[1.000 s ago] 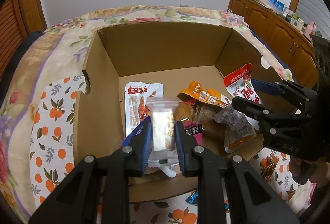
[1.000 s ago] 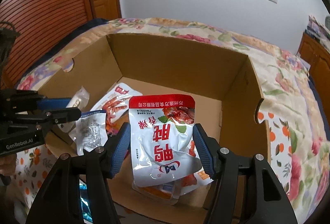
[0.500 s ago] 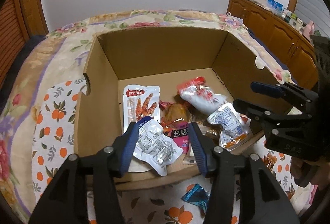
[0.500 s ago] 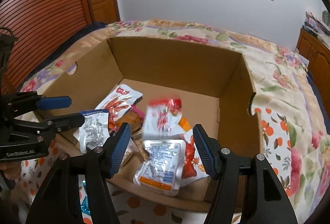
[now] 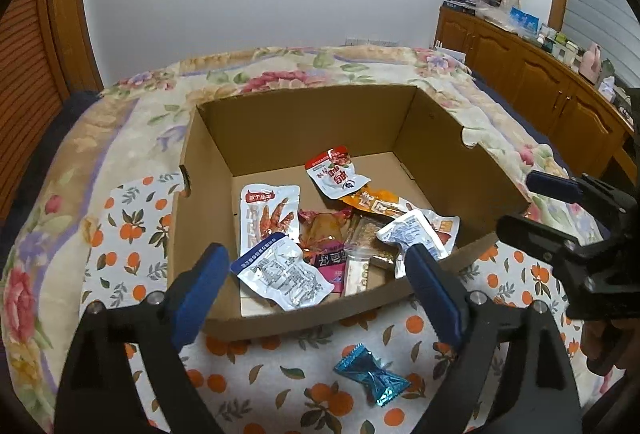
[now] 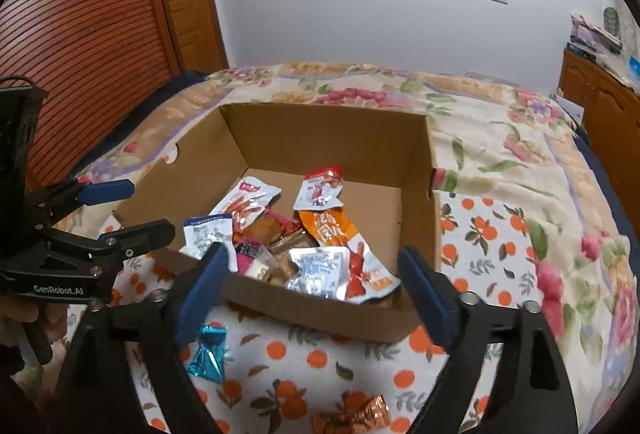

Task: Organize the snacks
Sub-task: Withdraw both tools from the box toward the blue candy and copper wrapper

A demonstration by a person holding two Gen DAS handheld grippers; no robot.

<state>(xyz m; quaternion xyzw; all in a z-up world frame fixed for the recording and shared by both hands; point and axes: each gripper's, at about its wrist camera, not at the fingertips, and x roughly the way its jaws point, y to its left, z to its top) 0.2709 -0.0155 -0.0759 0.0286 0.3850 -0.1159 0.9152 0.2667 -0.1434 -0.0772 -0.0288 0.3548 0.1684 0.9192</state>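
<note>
Opening, both grippers' jaws stand empty over the snack box (image 5: 440,138).

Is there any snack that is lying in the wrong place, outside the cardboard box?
Yes. A blue candy lies on the cloth in front of the cardboard box, and the right wrist view shows an orange-wrapped one nearer the camera. The other snacks lie in a loose heap inside.

My left wrist cam looked forward and down from the near-left side of the cardboard box (image 5: 280,130), fairly close. My right wrist cam faced the same box (image 6: 320,138) from its near-right side. Both shared the box interior, the blue candy (image 5: 371,374) (image 6: 208,354) and the far wall.
</note>
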